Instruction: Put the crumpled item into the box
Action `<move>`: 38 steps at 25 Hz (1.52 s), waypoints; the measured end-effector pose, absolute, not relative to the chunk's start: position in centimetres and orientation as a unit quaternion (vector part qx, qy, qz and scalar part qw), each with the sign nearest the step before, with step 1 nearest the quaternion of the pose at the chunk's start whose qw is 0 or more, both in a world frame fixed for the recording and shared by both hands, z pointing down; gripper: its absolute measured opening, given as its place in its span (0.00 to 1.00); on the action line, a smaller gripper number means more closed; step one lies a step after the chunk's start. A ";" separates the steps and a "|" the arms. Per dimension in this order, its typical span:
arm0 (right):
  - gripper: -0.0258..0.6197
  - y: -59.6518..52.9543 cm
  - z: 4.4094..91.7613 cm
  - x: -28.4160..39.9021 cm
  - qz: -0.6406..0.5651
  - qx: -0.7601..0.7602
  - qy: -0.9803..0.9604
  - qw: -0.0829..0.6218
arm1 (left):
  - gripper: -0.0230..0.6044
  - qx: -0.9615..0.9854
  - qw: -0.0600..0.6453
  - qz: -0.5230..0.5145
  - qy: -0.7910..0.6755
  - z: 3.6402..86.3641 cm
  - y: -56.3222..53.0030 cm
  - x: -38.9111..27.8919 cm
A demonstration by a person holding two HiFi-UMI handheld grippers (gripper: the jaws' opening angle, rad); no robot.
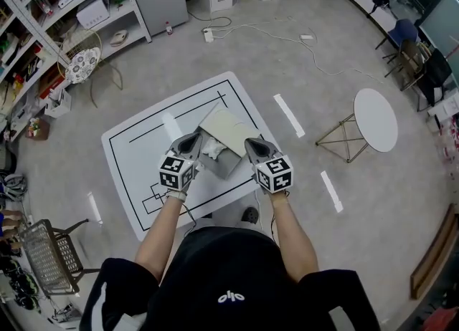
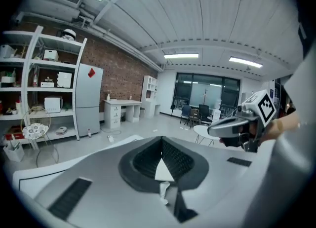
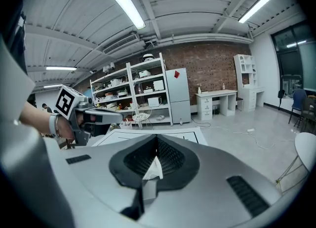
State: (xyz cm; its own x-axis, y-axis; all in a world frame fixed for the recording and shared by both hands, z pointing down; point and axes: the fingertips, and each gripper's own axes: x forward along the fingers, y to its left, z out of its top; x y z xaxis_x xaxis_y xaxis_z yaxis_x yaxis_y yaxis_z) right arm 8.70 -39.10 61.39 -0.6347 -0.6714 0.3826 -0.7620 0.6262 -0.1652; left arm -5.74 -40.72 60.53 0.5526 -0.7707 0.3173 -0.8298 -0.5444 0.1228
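The left gripper [image 1: 190,143] has its jaws pressed together and holds nothing. It hangs over the left side of the box [image 1: 226,165]. The right gripper [image 1: 256,147], its jaws also together and empty, hangs over the right side. The box sits open on a white mat [image 1: 140,150], its flap folded back on the far side, and the crumpled item [image 1: 214,148] lies inside. Shelves [image 1: 64,7] stand far left and a round table [image 1: 376,120] off right, both well apart from the box. Bare floor [image 1: 301,57] surrounds the mat.
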 end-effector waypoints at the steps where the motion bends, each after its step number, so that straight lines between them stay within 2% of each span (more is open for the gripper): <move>1: 0.05 -39.1 60.6 8.7 0.151 0.403 -0.892 0.139 | 0.05 0.874 0.119 0.102 -0.460 59.1 -40.5 -5.8; 13: 0.05 -38.6 52.0 8.4 0.079 0.398 -0.909 0.093 | 0.05 0.873 0.026 0.037 -0.485 48.7 -37.6 -8.5; 38: 0.05 -38.7 51.4 5.7 0.056 0.361 -0.926 0.097 | 0.05 0.855 0.018 0.035 -0.517 48.5 -36.9 -11.3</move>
State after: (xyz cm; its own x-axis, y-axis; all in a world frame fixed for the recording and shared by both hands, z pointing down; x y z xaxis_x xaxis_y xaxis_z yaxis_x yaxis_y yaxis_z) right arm 5.69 -38.73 51.37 -0.7204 -0.6574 0.2208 -0.6792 0.7332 -0.0333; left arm -11.28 -36.87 48.46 0.4636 -0.8825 0.0796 -0.8851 -0.4655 -0.0052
